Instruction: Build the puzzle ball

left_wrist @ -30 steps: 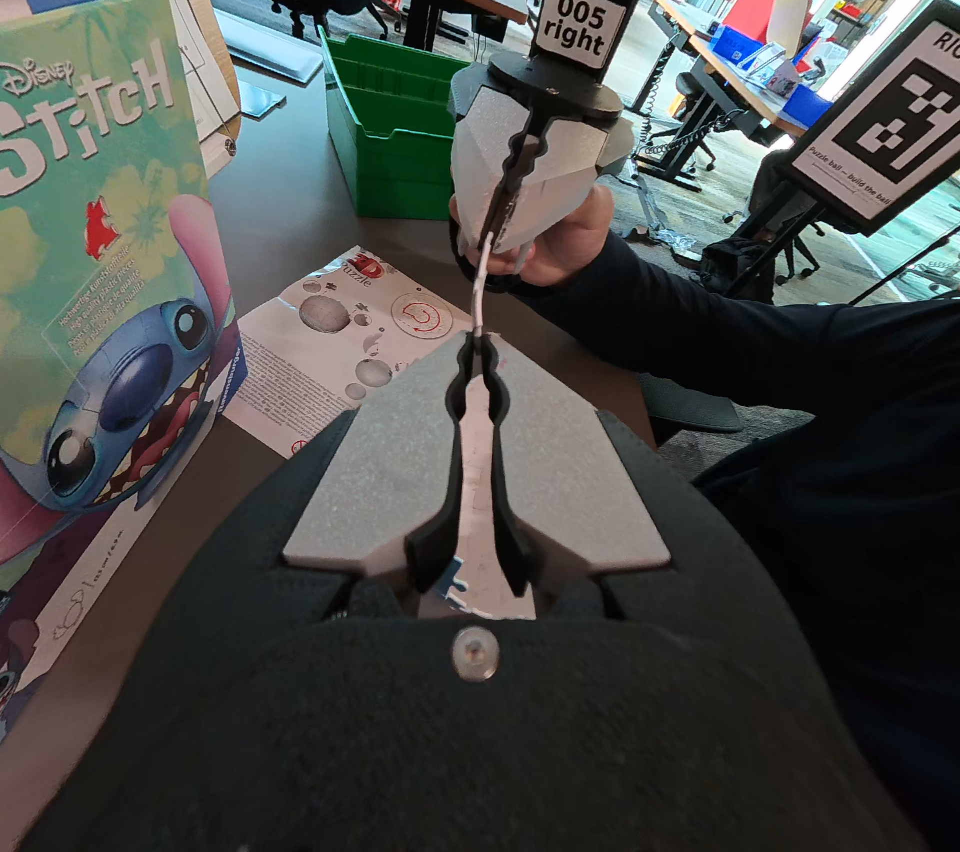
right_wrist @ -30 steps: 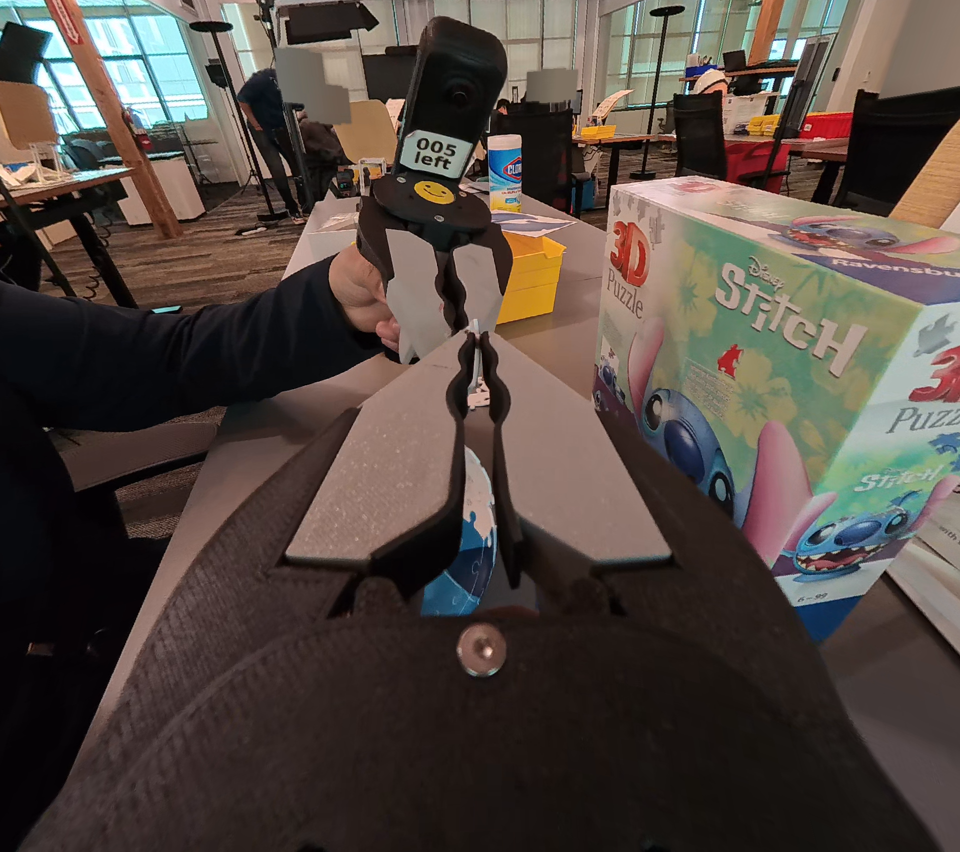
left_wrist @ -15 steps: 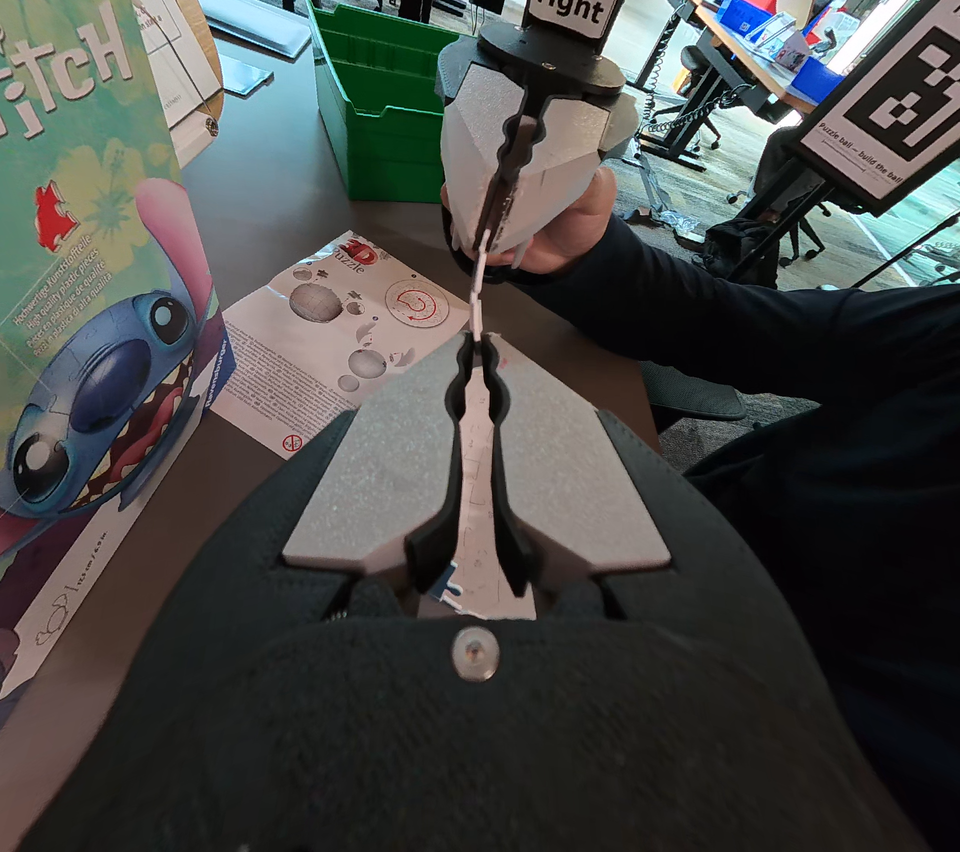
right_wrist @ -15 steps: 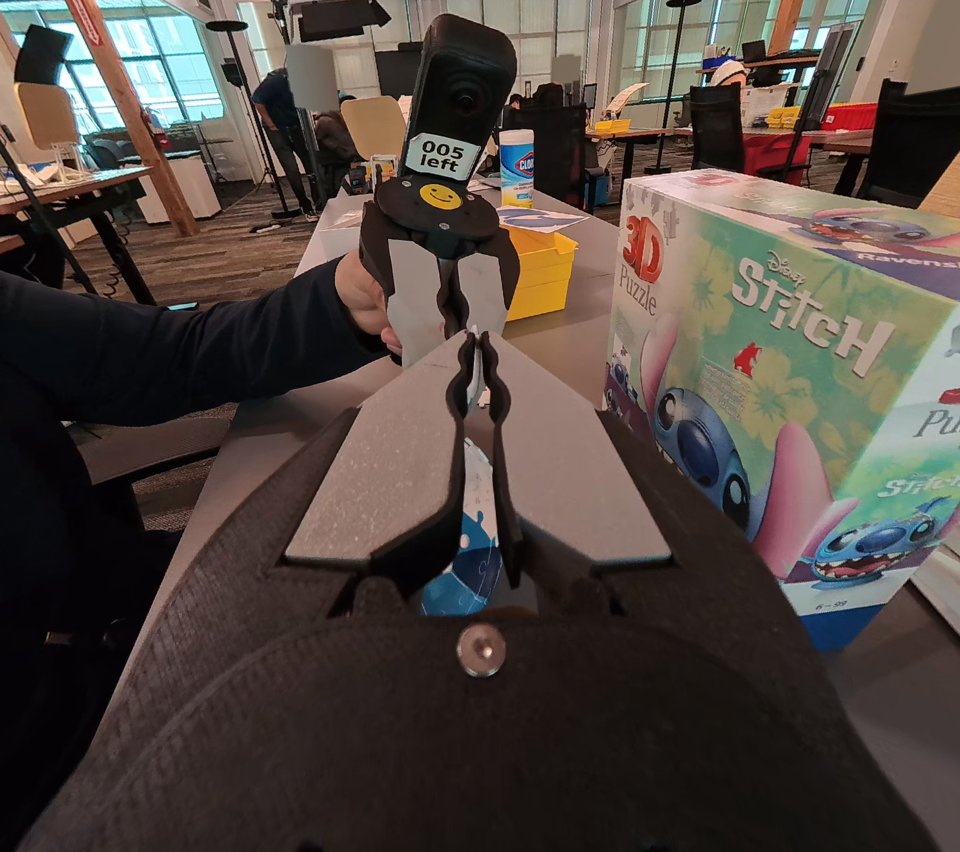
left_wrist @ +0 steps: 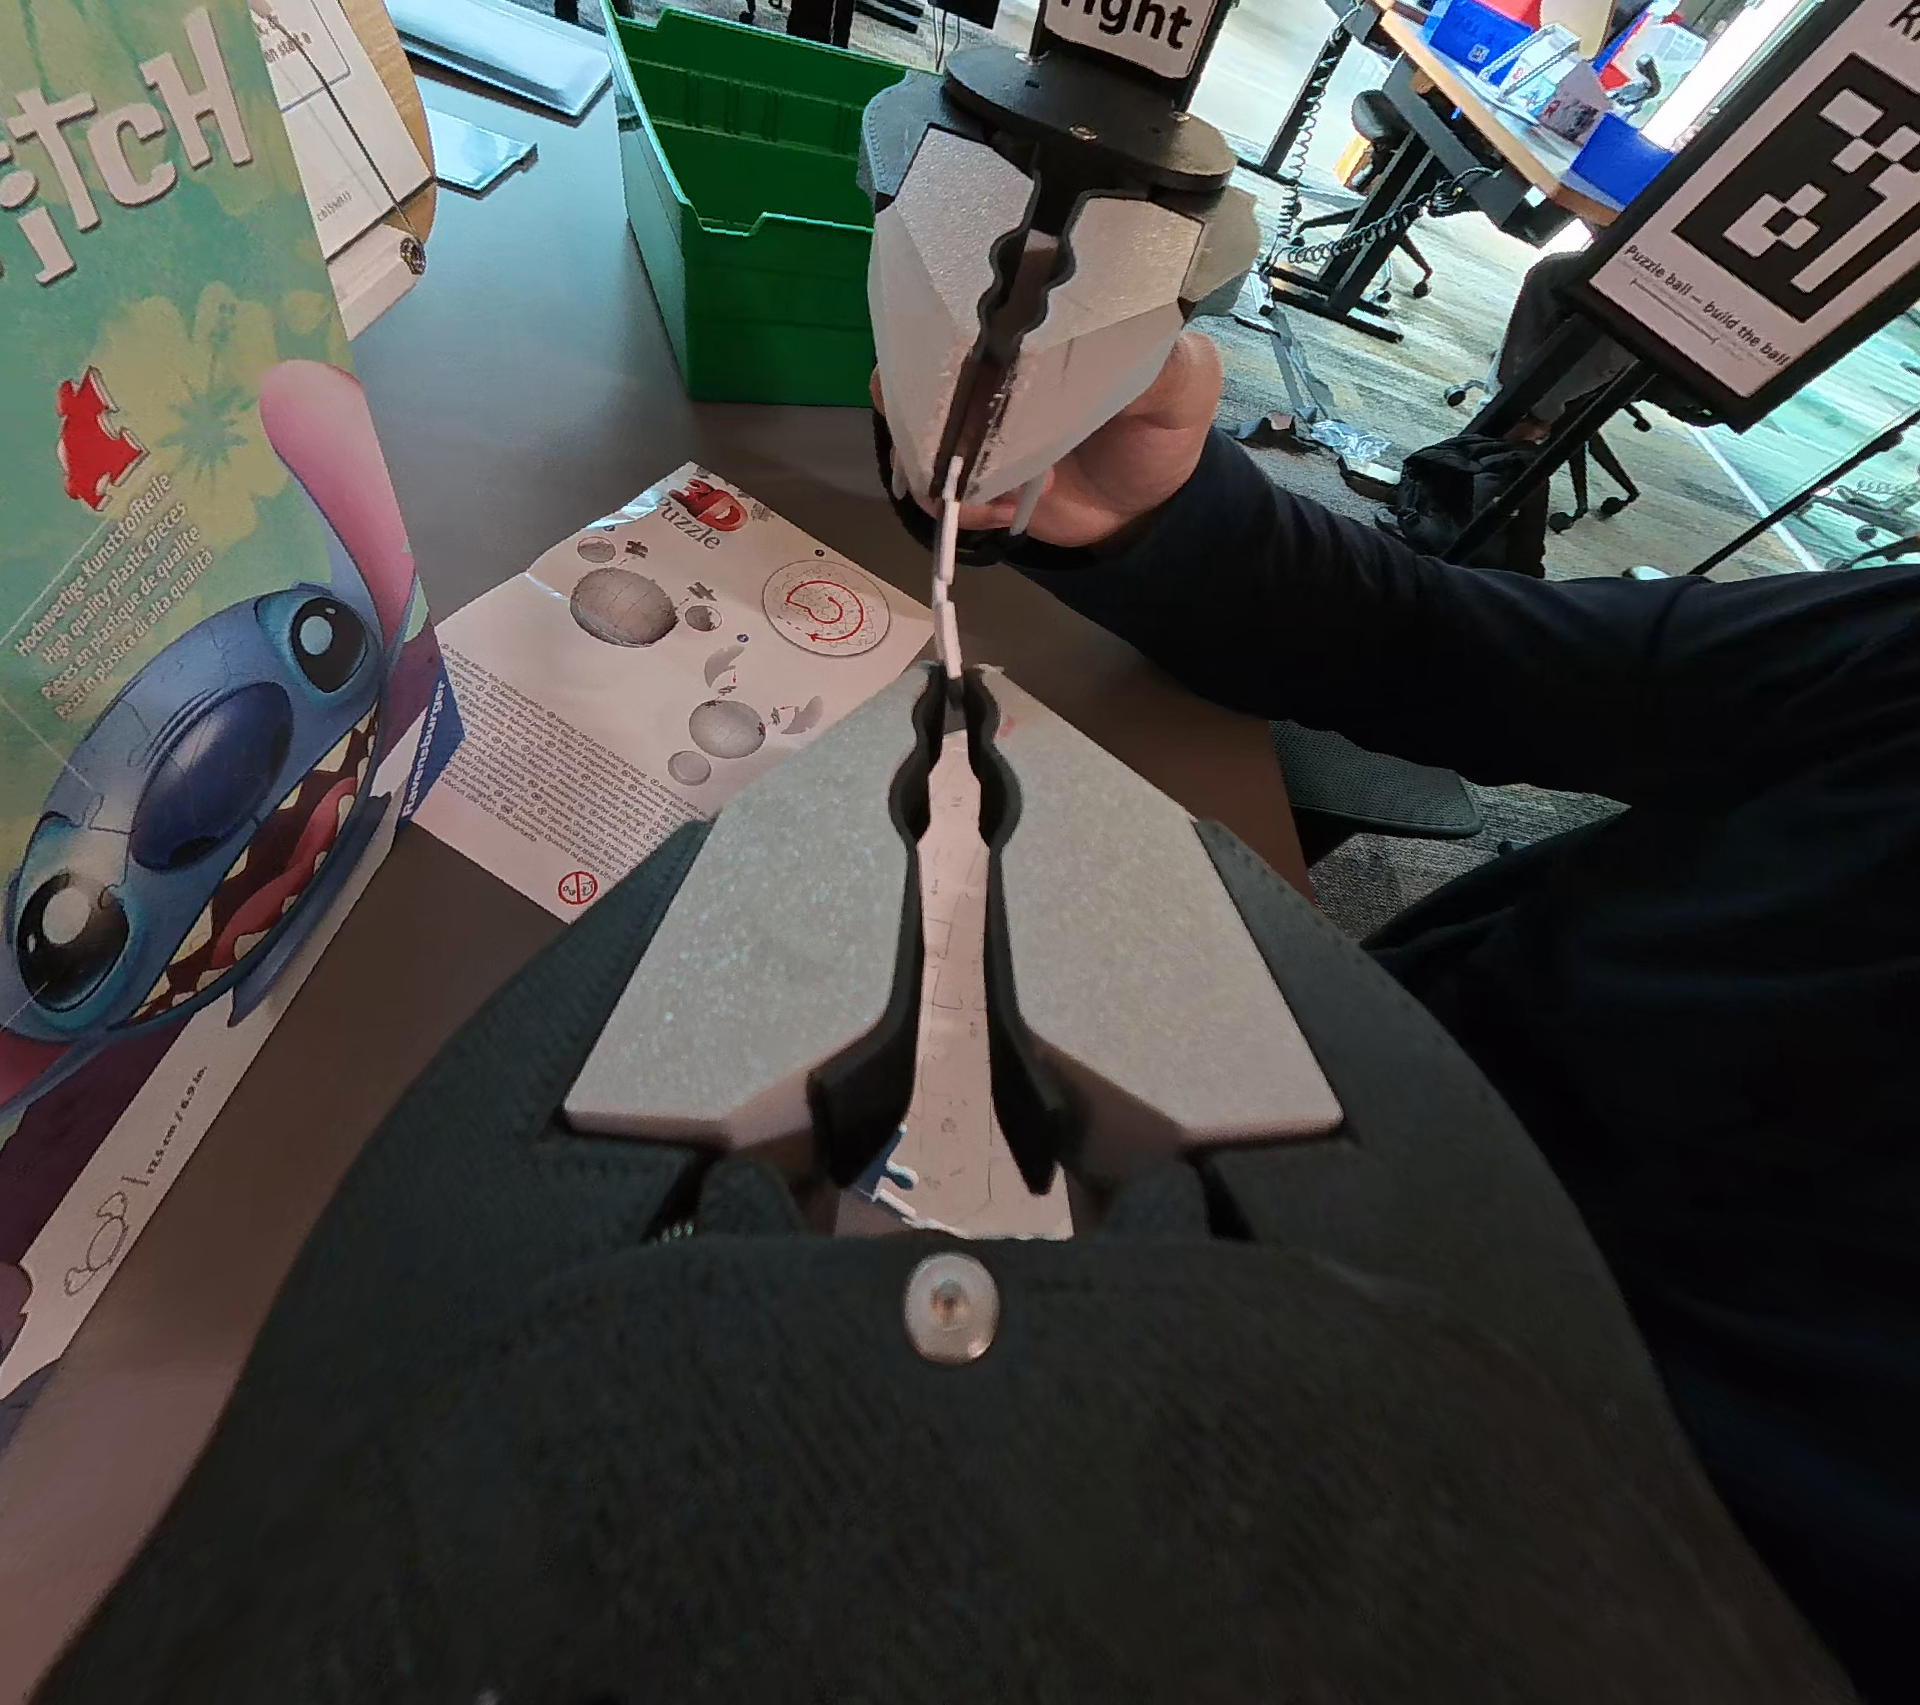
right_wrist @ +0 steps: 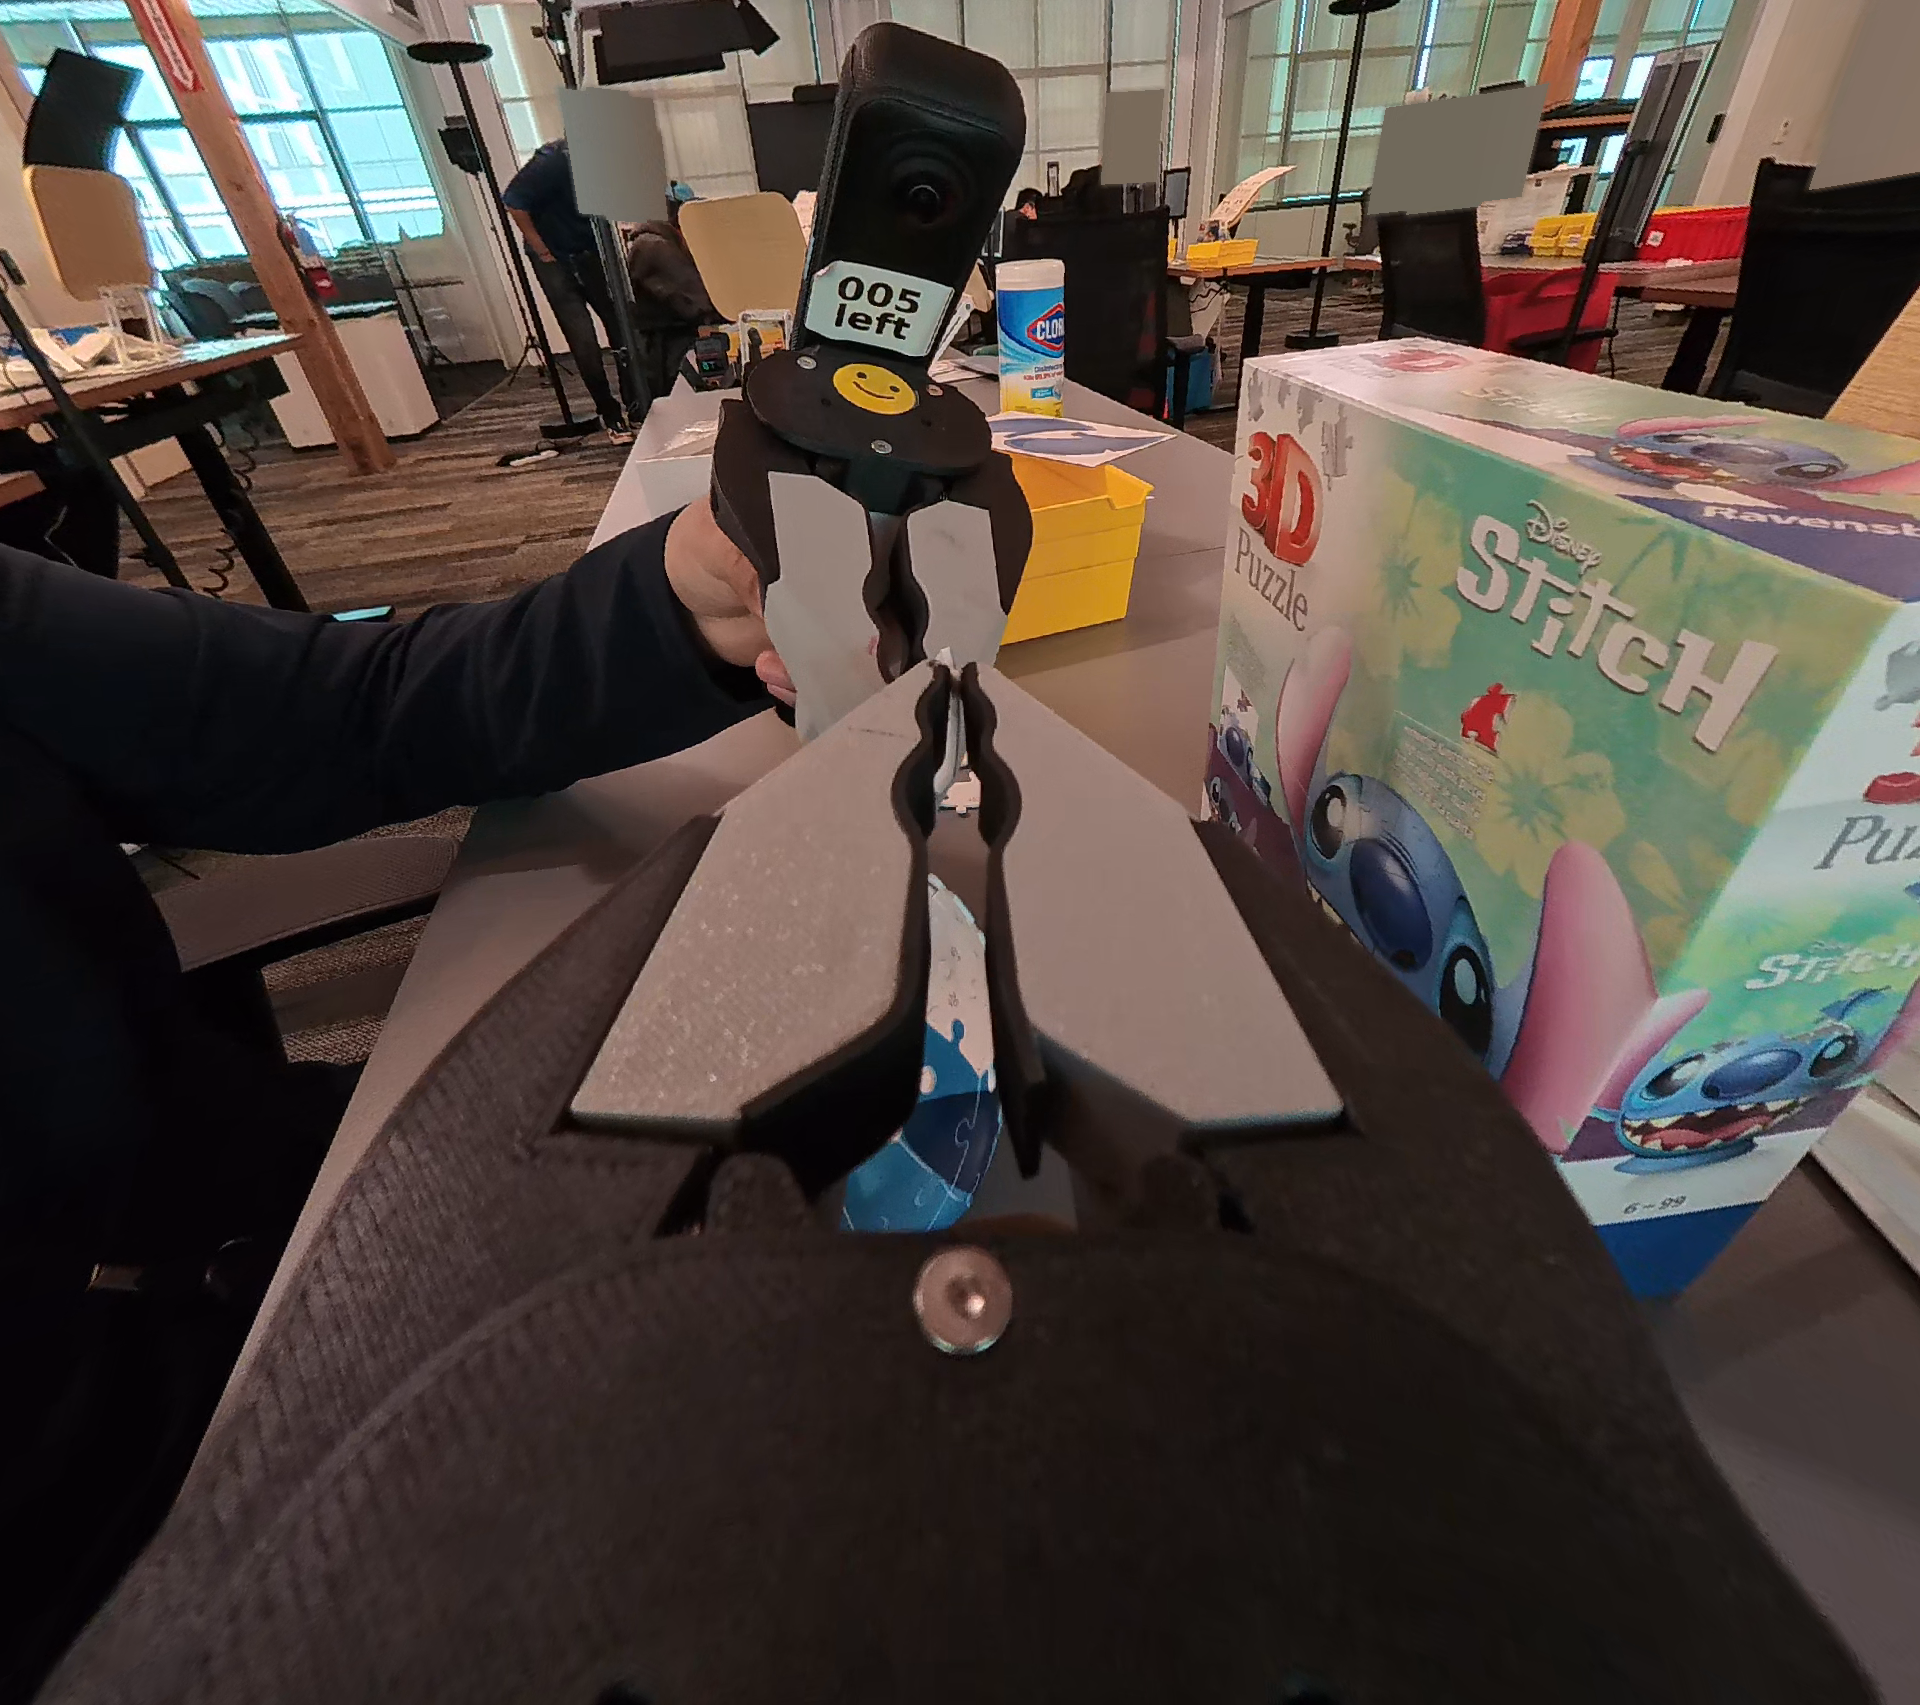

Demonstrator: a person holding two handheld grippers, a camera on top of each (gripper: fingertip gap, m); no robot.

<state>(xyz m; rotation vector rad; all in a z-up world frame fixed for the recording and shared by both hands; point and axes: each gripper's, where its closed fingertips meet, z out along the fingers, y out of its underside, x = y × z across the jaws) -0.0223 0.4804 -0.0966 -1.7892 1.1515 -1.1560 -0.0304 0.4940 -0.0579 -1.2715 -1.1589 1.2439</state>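
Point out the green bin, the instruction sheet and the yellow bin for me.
green bin (left_wrist: pixel 774 305), left wrist view, front wall.
instruction sheet (left_wrist: pixel 634 720), left wrist view, printed middle.
yellow bin (right_wrist: pixel 1075 549), right wrist view, front wall.

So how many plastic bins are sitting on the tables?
2. A green bin stands on the dark table behind the instruction sheet, in the left wrist view. A yellow bin sits behind the left gripper, in the right wrist view. Farther desks may hold more.

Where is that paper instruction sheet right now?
In the left wrist view, the instruction sheet lies flat on the table, between the puzzle box and the left claw.
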